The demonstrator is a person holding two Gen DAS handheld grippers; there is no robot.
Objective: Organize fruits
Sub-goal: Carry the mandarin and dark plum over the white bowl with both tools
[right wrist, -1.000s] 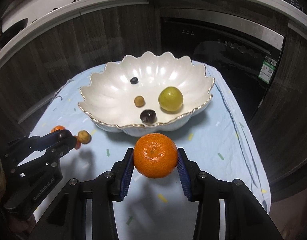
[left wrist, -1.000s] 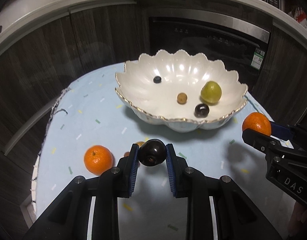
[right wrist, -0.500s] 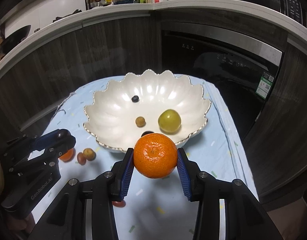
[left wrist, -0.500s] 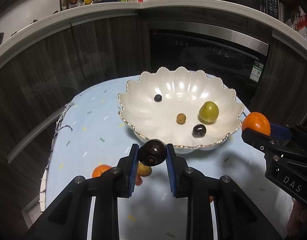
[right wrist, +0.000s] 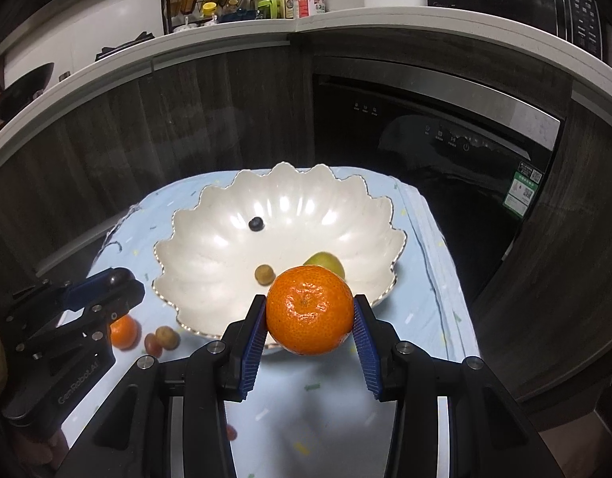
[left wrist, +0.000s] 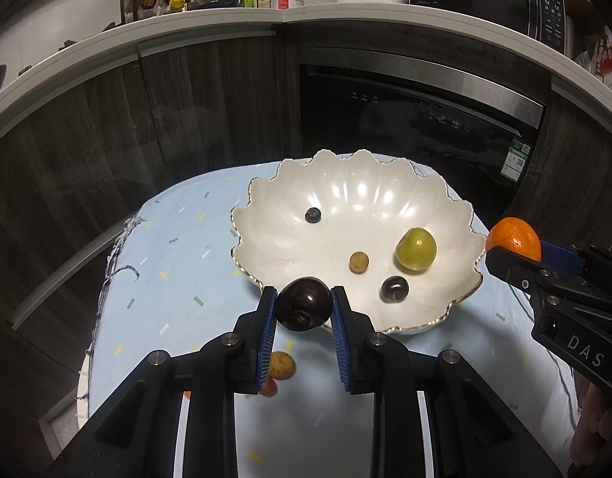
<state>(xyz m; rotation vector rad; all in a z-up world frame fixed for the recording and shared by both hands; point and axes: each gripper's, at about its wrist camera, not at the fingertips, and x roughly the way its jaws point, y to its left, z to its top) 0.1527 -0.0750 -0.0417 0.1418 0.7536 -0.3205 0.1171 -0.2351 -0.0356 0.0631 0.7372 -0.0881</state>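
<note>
Two mandarins [right wrist: 309,310], one bowl [right wrist: 210,247]

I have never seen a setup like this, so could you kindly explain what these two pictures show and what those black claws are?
Each claw is a hand-held two-finger gripper; a person holds one in each hand, and each carries a wide-angle camera looking along its fingers. In the left view, the left gripper is shut on a dark round plum. In the right view, the right gripper is shut on an orange mandarin. Ahead, on a pale blue cloth, stands a white scalloped bowl holding four small fruits. A few more fruits lie on the cloth.
</note>
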